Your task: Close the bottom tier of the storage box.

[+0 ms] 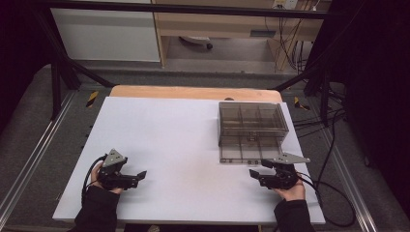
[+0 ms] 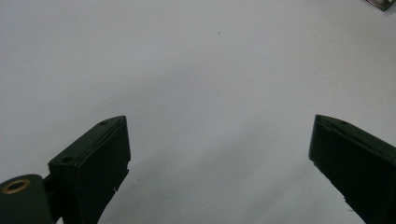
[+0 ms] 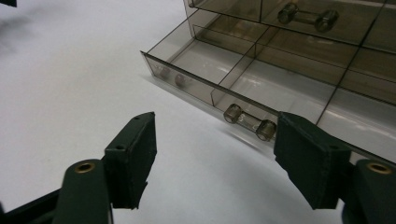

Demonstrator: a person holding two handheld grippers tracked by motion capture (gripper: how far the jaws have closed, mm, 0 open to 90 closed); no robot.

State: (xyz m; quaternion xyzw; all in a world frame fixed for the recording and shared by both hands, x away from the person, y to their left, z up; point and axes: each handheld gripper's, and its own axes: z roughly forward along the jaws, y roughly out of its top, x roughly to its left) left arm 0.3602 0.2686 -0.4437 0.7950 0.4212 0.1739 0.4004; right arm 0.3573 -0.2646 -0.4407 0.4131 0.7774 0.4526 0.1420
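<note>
A smoky see-through drawer box (image 1: 251,121) stands at the back right of the white table top (image 1: 169,140). Its bottom drawer (image 1: 244,153) is pulled out toward me, showing empty compartments (image 3: 261,79) and a clear bar handle (image 3: 250,122) on its front. My right gripper (image 1: 260,168) sits just in front of that drawer; in the right gripper view its jaws (image 3: 215,135) stand apart with nothing between them, the handle just beyond the right jaw. My left gripper (image 1: 139,177) rests at the front left, wide open (image 2: 219,140) over bare table.
A wooden desk edge (image 1: 193,92) runs behind the white top. Black frame bars (image 1: 63,72) stand at the back corners. Cables (image 1: 333,159) trail off the table's right side. A corner of the drawer box (image 2: 385,3) peeks into the left gripper view.
</note>
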